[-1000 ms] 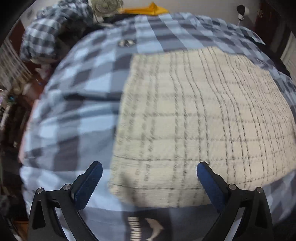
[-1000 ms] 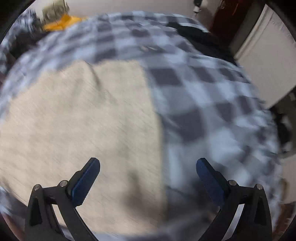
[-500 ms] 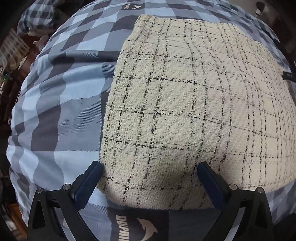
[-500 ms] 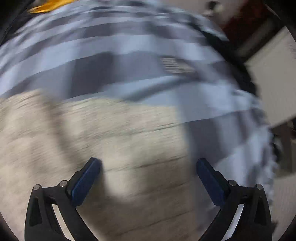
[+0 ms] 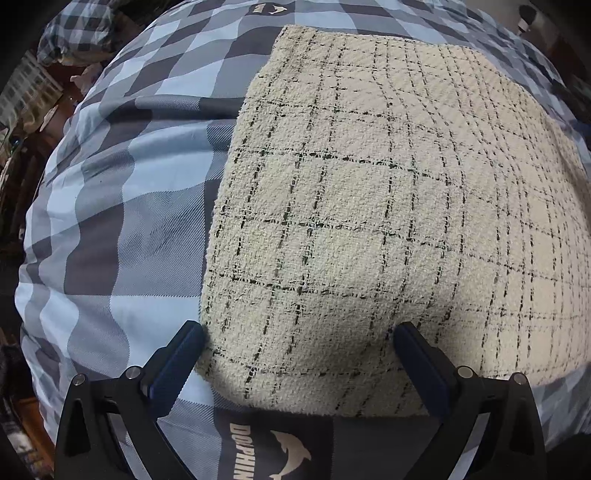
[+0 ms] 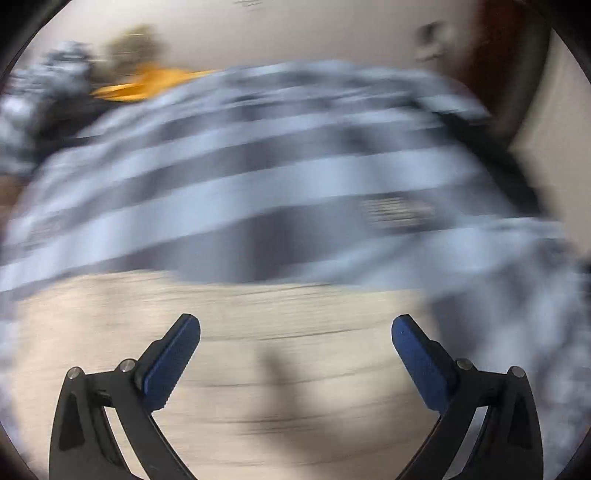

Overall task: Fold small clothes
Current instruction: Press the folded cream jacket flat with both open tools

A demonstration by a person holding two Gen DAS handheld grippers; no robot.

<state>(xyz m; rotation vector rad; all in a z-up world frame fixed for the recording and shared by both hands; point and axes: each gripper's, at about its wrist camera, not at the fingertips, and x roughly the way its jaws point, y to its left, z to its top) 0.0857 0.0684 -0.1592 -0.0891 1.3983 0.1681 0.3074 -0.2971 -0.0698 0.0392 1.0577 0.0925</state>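
A cream tweed garment with thin black checks lies flat on a blue and grey checked bedspread. My left gripper is open, low over the garment's near left corner, with its left finger just off the cloth's left edge and its right finger over the cloth. The right wrist view is blurred by motion. There the cream garment fills the lower part, and my right gripper is open above it and holds nothing.
The bedspread carries a dark patch with a dolphin logo at the near edge. A bundle of checked fabric lies at the far left. An orange item and a dark door stand beyond the bed.
My left gripper has moved down and closer to the garment's near left corner. My right gripper has swung fast, and its view has tilted up toward the far end of the bed.
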